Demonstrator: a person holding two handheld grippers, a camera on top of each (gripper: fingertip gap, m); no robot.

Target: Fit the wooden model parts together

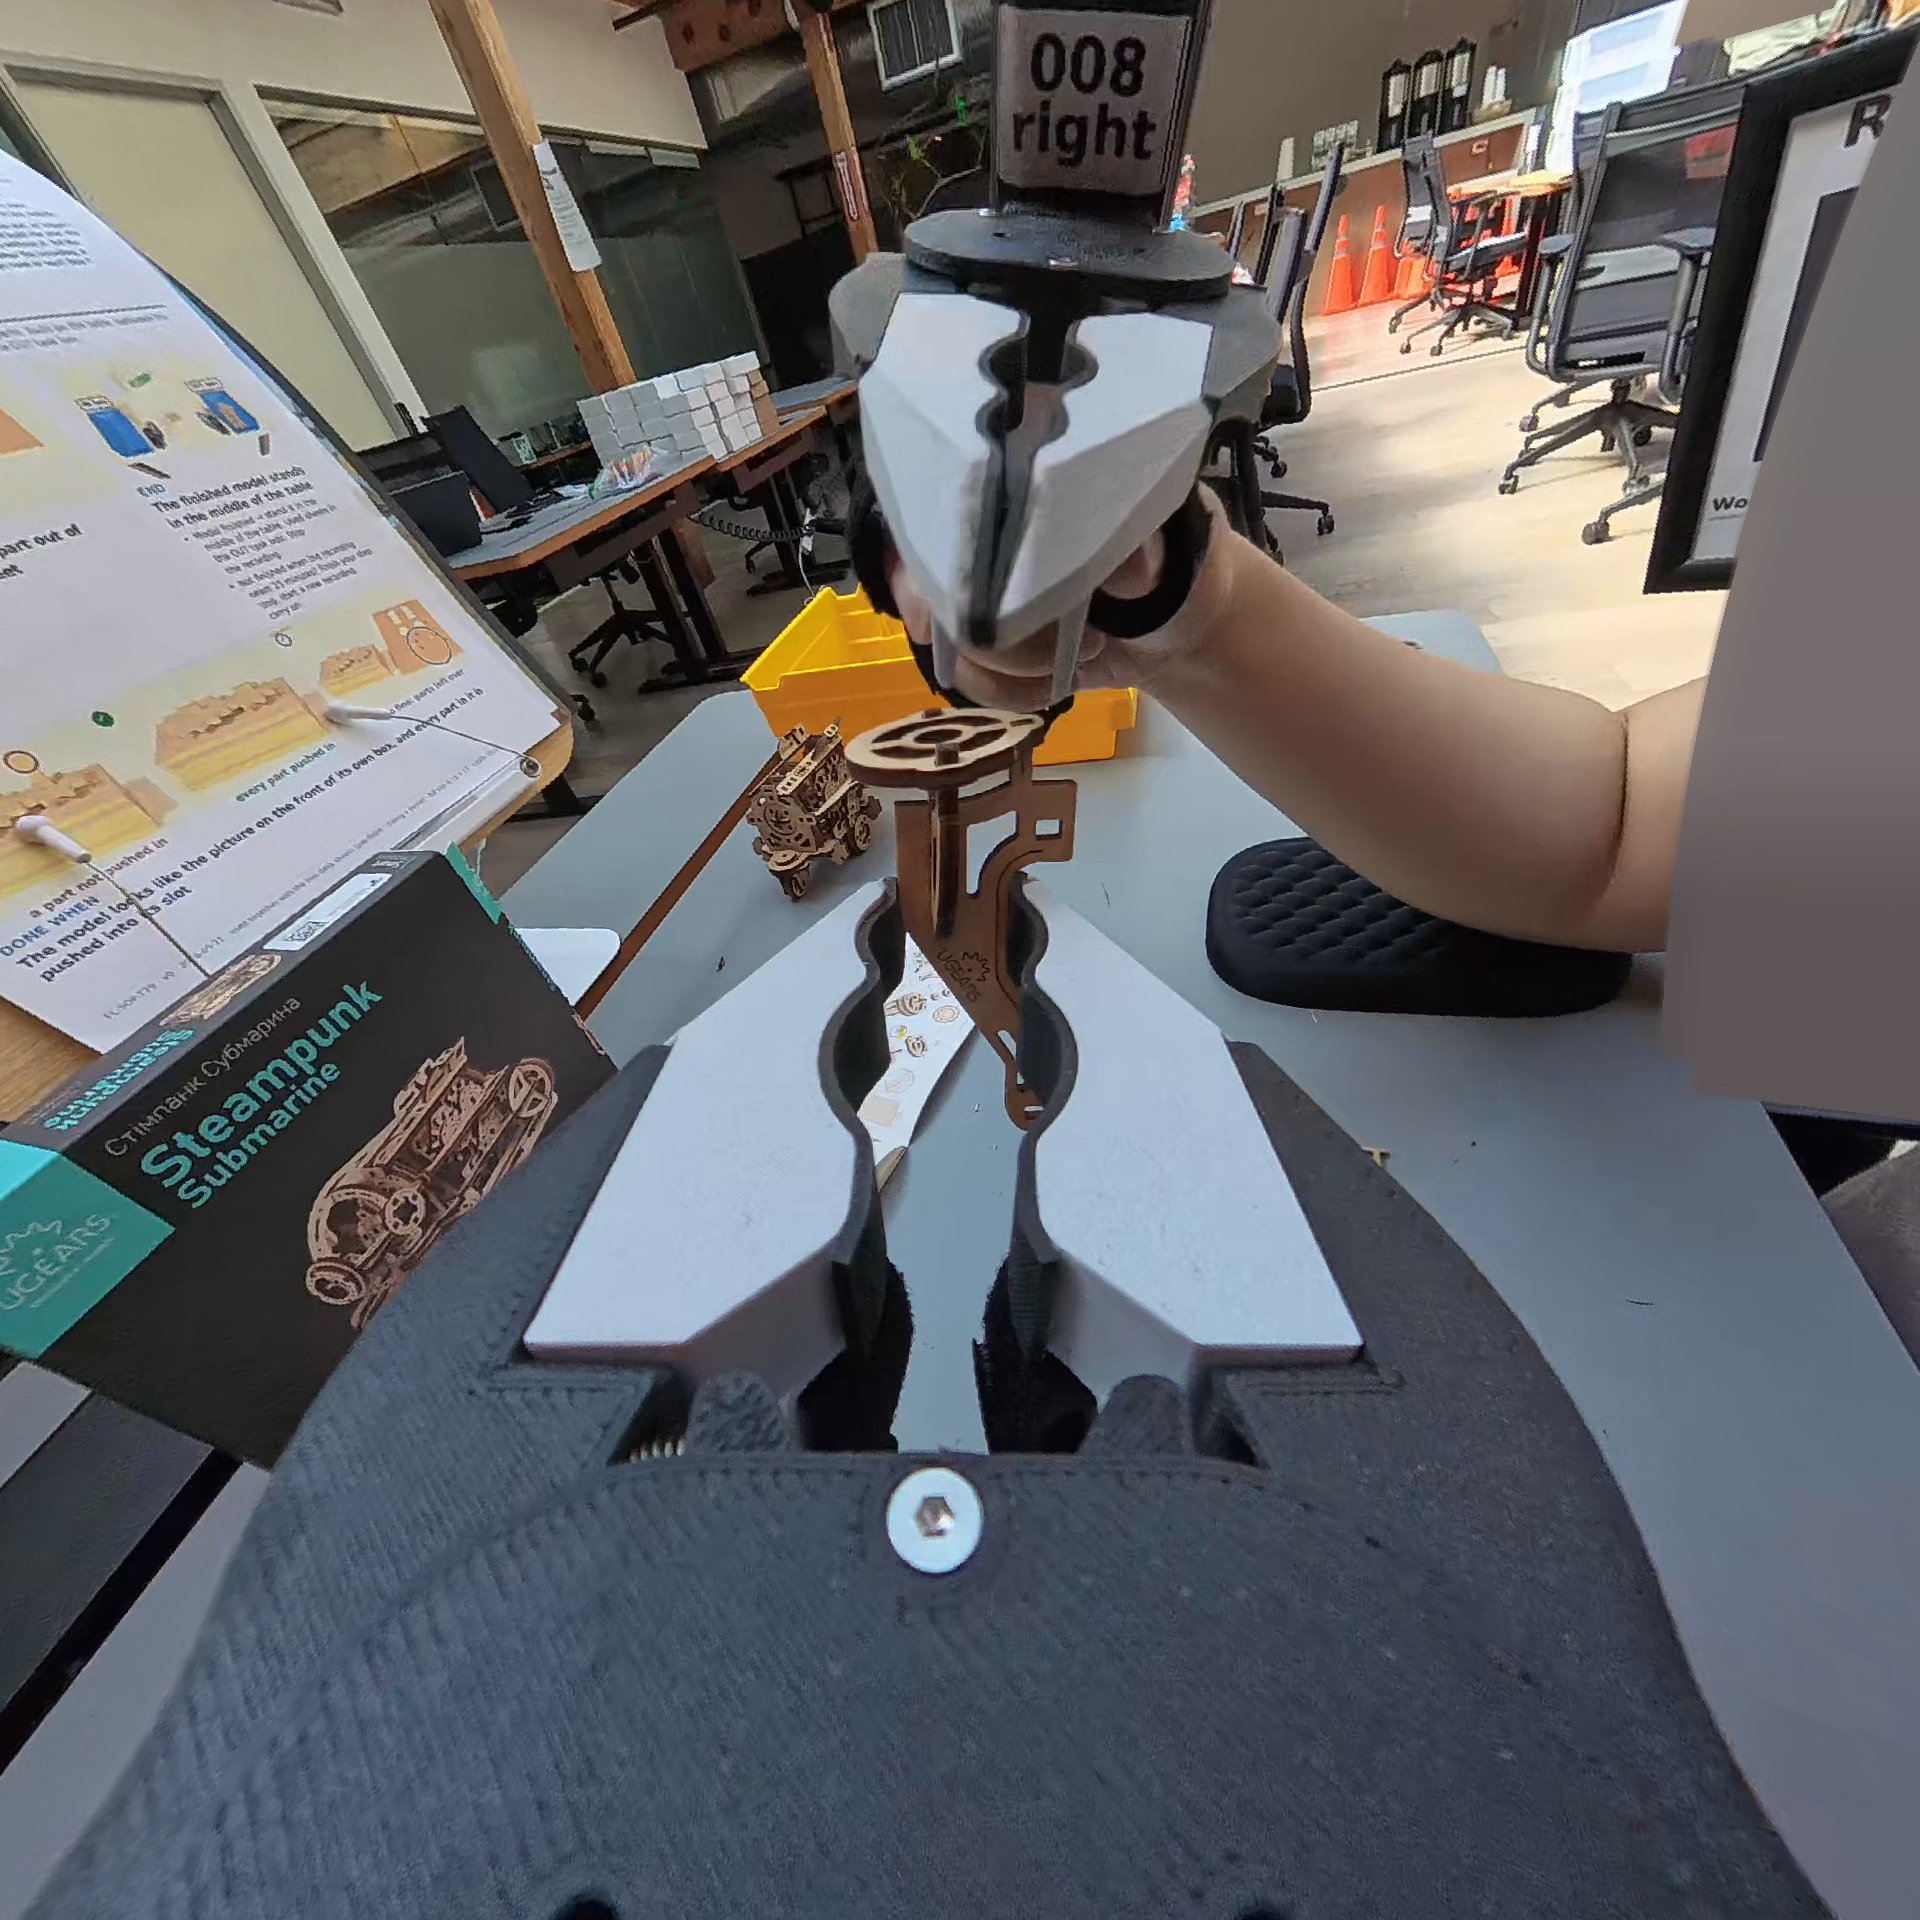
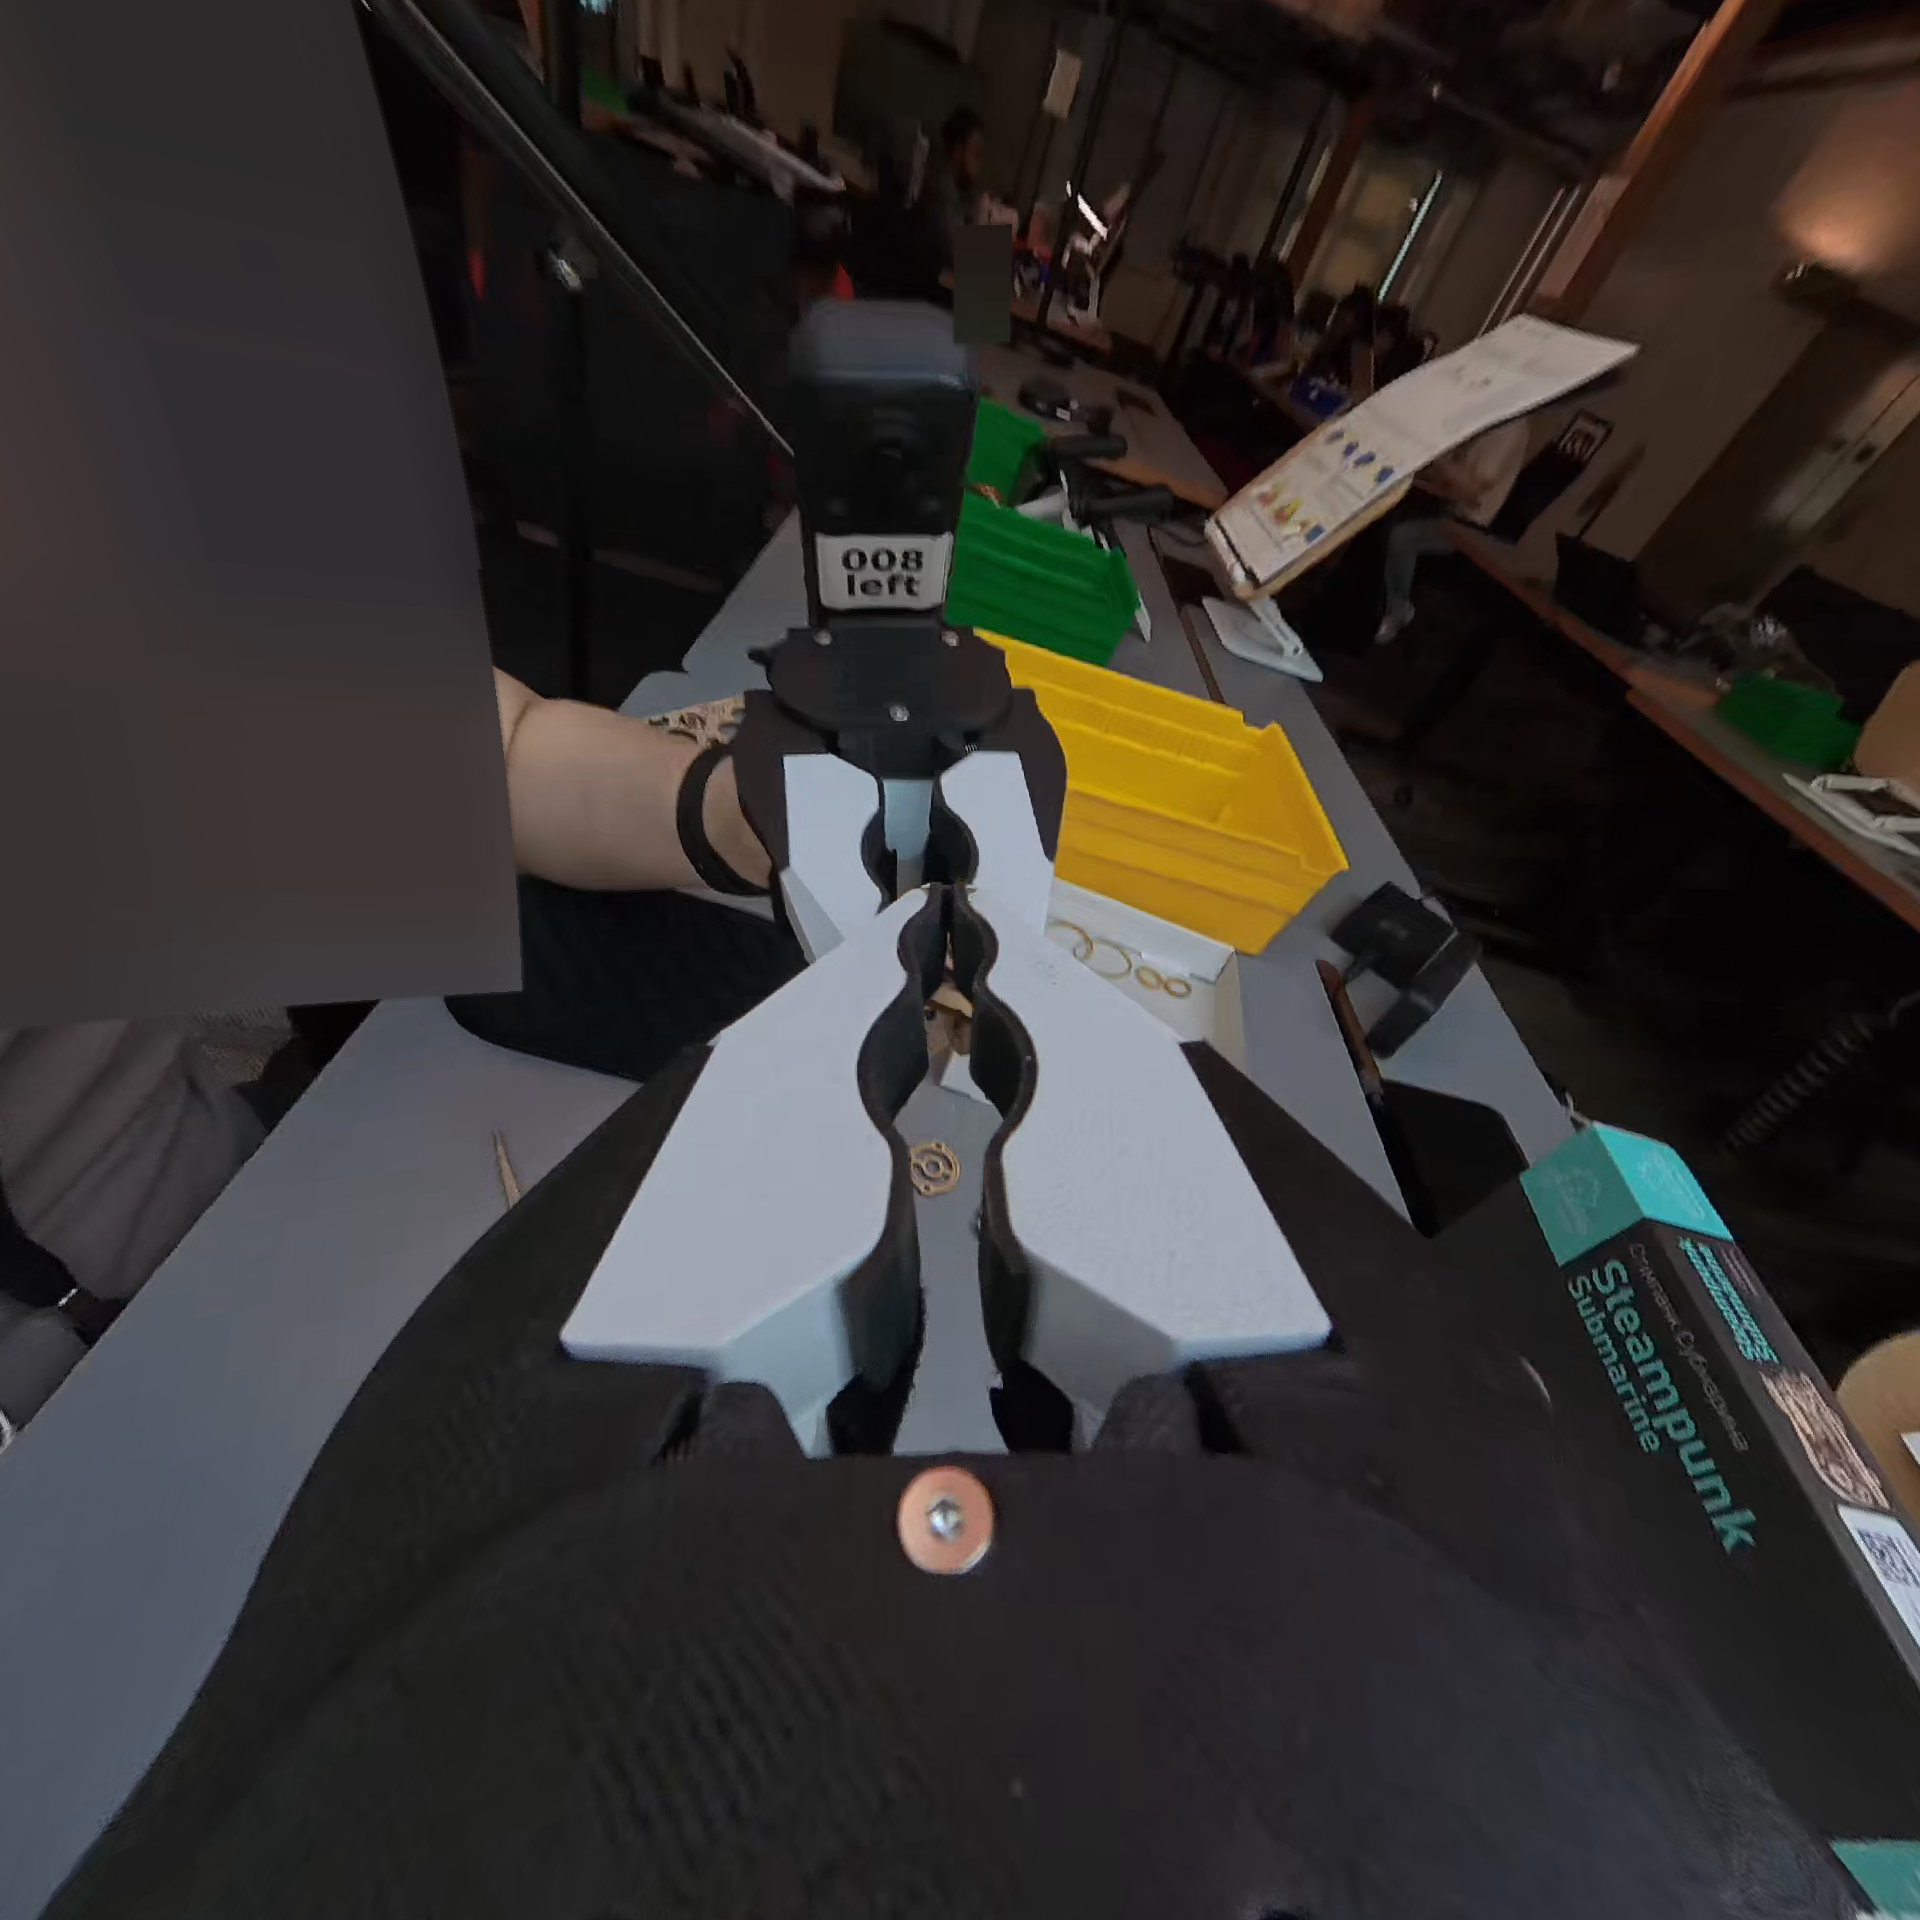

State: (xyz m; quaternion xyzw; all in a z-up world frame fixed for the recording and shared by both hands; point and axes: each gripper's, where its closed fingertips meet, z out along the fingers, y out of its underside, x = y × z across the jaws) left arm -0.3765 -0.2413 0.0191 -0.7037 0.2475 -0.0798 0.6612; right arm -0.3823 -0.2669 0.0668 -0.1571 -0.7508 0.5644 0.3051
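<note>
My left gripper is shut on a flat brown wooden bracket and holds it upright above the grey table. A round spoked wooden wheel sits on a pin at the bracket's top. My right gripper points down from above with its jaws shut, tips just over the wheel's far rim. I cannot tell whether it pinches anything. In the right wrist view its own tips meet the left gripper, with a bit of the wooden part showing below.
A part-built wooden model stands before a yellow bin. The kit box and an instruction board are at left, a black pad at right. A small wooden ring lies on the table. About 5 centimetres separates my left fingertips from my right.
</note>
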